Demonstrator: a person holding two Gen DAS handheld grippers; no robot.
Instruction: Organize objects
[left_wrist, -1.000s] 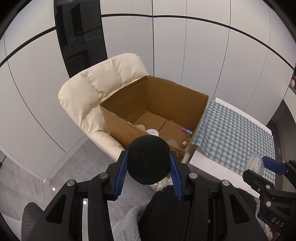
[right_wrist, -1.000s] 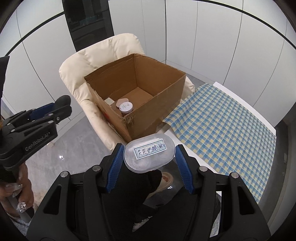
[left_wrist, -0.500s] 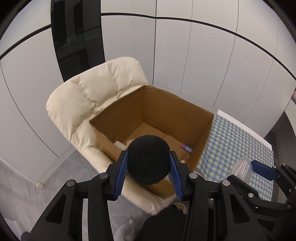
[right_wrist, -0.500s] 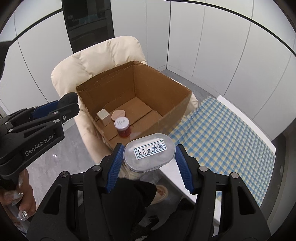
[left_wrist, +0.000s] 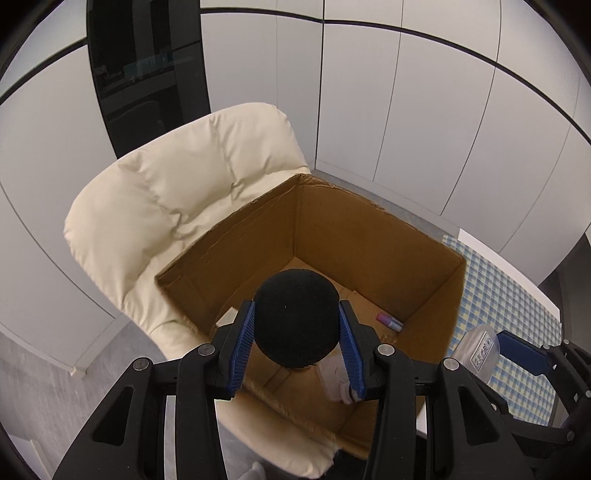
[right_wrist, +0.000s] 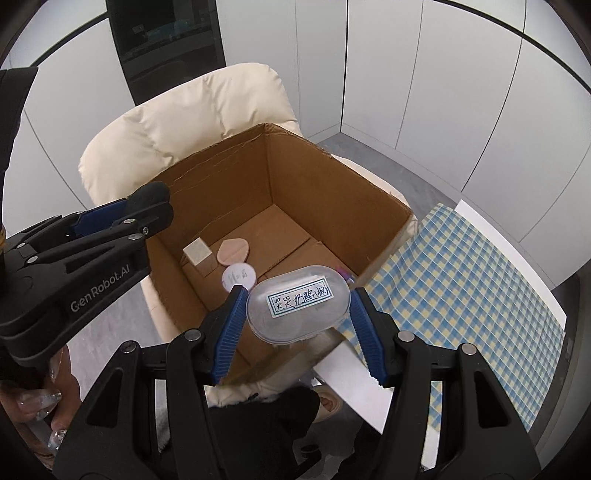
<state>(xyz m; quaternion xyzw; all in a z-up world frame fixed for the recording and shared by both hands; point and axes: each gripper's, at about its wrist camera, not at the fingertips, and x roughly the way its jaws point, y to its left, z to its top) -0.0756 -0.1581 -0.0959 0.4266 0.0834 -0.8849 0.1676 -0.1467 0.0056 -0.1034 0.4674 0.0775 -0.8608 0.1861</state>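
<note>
My left gripper (left_wrist: 297, 330) is shut on a black foam ball (left_wrist: 295, 317) and holds it over the near left part of an open cardboard box (left_wrist: 369, 240). My right gripper (right_wrist: 298, 308) is shut on a clear oval plastic case (right_wrist: 299, 306) with a handwritten label, held above the box's near right rim. The box (right_wrist: 332, 192) sits on a cream padded chair (right_wrist: 184, 122). Inside it lie a small cube (right_wrist: 197, 253), a pink pad (right_wrist: 233, 251), a white-lidded jar (right_wrist: 239, 277) and a purple tube (left_wrist: 388, 322).
A blue and yellow checked cloth (right_wrist: 461, 266) covers a white table (right_wrist: 354, 380) to the right of the box. White wall panels and a dark glass panel (left_wrist: 147, 74) stand behind the chair (left_wrist: 177, 206). Grey floor lies to the left.
Both grippers have moved forward and over the box, still holding the ball and the case. The box now fills more of each view.
</note>
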